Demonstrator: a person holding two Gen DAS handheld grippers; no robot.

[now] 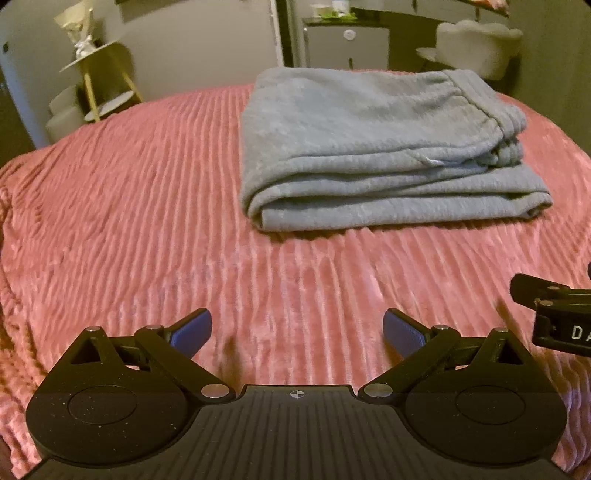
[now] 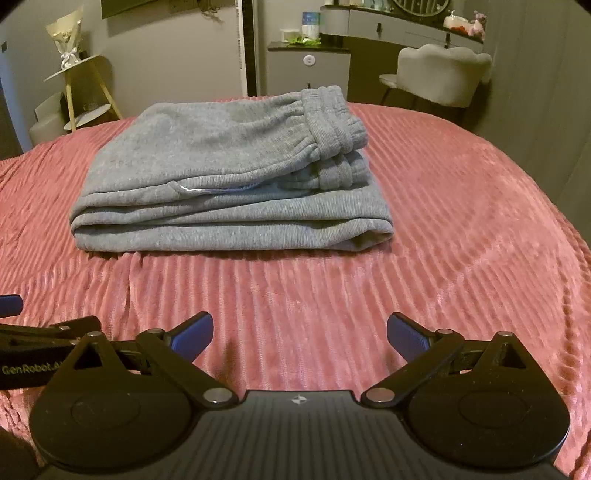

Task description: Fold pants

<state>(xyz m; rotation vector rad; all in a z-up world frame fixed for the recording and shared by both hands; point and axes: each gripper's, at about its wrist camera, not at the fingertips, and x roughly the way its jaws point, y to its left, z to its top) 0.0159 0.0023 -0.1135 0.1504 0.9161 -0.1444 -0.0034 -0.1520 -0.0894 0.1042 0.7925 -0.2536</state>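
Observation:
Grey sweatpants (image 1: 376,147) lie folded into a thick stack on the pink ribbed bedspread (image 1: 147,221), waistband on top at the right. They also show in the right wrist view (image 2: 229,177), left of centre. My left gripper (image 1: 297,332) is open and empty, held above the bedspread well short of the pants. My right gripper (image 2: 299,336) is open and empty too, side by side with the left. Part of the right gripper (image 1: 554,310) shows at the right edge of the left wrist view, and a piece of the left gripper (image 2: 33,339) at the left edge of the right wrist view.
A gold tiered side table (image 2: 85,92) with a bouquet stands beyond the bed at the left. A grey upholstered chair (image 2: 439,74) and a dresser (image 2: 406,26) stand at the back right. A small cabinet (image 2: 308,66) is behind the bed.

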